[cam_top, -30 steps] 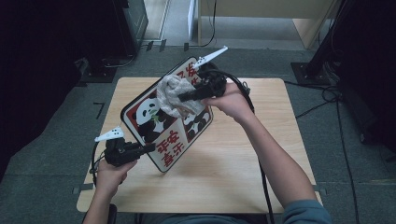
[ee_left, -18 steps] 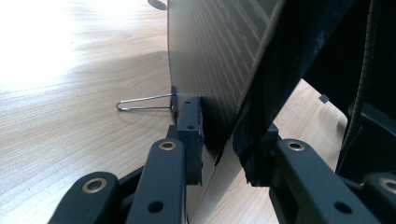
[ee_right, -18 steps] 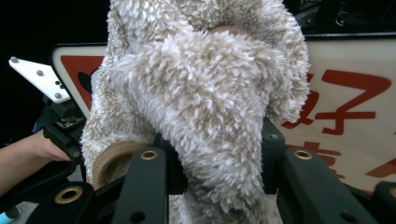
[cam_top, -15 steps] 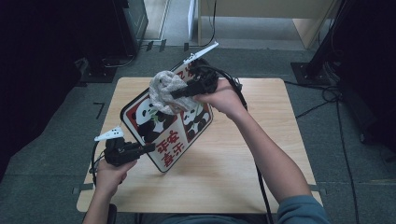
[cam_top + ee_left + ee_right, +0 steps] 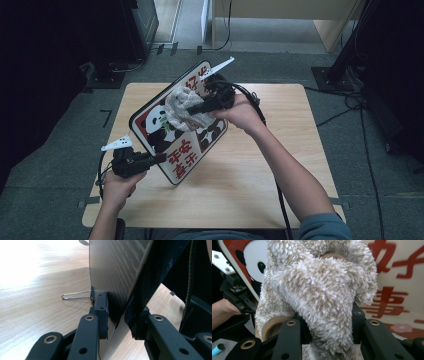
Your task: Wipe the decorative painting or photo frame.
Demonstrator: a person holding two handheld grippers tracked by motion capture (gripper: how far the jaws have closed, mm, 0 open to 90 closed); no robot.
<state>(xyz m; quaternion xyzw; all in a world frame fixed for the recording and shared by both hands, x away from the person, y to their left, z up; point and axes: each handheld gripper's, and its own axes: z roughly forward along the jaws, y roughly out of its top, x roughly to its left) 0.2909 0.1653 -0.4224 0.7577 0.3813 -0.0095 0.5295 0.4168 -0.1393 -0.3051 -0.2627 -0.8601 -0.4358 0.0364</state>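
A sign board (image 5: 182, 150) with pandas and red characters stands tilted on the wooden table (image 5: 280, 165). My left gripper (image 5: 159, 158) is shut on its lower left edge; in the left gripper view the jaws (image 5: 117, 312) clamp the board's (image 5: 117, 267) thin edge. A fluffy beige cloth (image 5: 181, 107) rests against the upper part of the board's face, with my right gripper (image 5: 194, 110) shut on it. In the right gripper view the cloth (image 5: 322, 287) bulges between the jaws (image 5: 328, 323), with the board (image 5: 398, 277) behind it.
A thin wire loop (image 5: 77, 295) juts from the board's back down by the tabletop. Black cables (image 5: 252, 97) trail over the table behind the right hand. Dark furniture and stands (image 5: 345, 70) surround the table on a grey floor.
My right gripper has slid the cloth a little left and then down across the board's face. The left gripper and the board have hardly moved.
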